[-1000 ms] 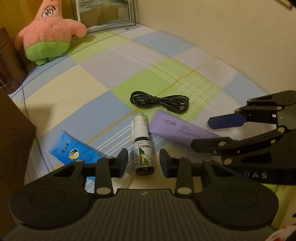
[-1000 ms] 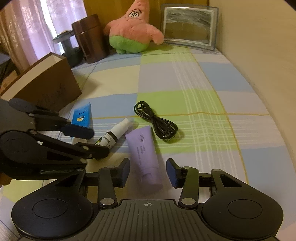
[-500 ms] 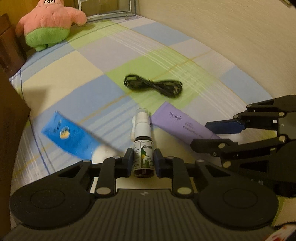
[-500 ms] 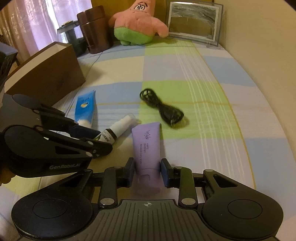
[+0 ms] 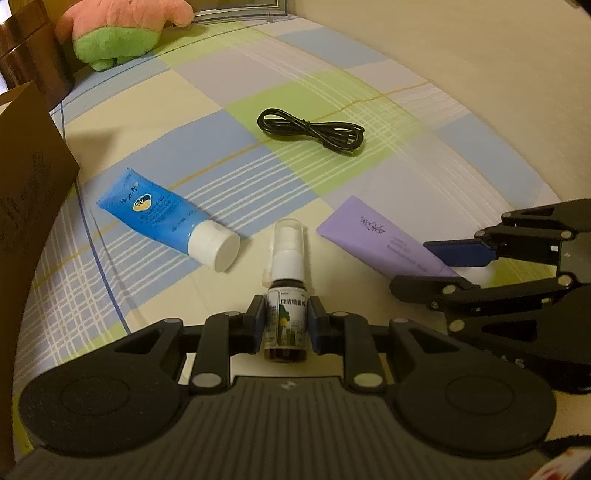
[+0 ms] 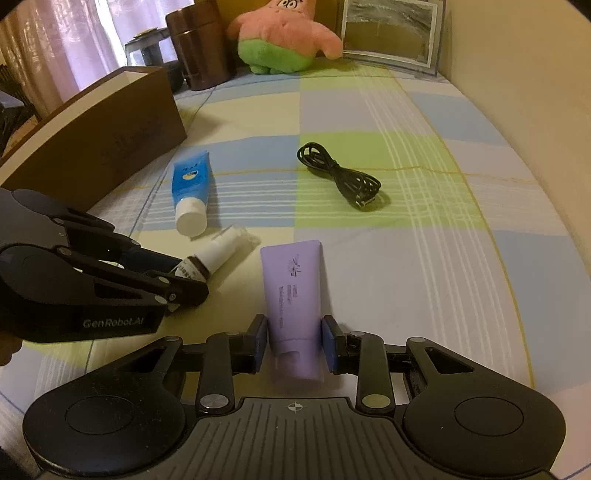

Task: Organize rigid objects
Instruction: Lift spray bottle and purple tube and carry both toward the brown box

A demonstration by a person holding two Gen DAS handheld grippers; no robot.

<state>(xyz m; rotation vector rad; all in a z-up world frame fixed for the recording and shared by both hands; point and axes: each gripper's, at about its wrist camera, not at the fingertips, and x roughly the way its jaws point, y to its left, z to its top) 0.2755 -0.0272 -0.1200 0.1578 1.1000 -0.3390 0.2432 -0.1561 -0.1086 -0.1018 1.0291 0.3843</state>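
Note:
My left gripper [image 5: 286, 323] is shut on a small brown spray bottle [image 5: 286, 295] with a white nozzle and clear cap, held just above the checked cloth. The bottle also shows in the right wrist view [image 6: 216, 254]. My right gripper [image 6: 294, 343] is shut on the cap end of a purple tube [image 6: 293, 291], which also shows in the left wrist view [image 5: 376, 236]. A blue tube with a white cap [image 5: 166, 221] lies on the cloth to the left; it shows too in the right wrist view [image 6: 190, 188]. A coiled black cable [image 5: 310, 131] lies farther back.
A brown open box [image 6: 92, 144] stands at the left. A pink and green plush toy [image 6: 284, 33], a framed picture [image 6: 388, 31] and a dark brown canister [image 6: 201, 44] stand at the back. A wall [image 6: 517, 92] runs along the right.
Both grippers closed, the left on the spray bottle and the right on the purple tube. Both have since lifted and pulled back a little with their objects.

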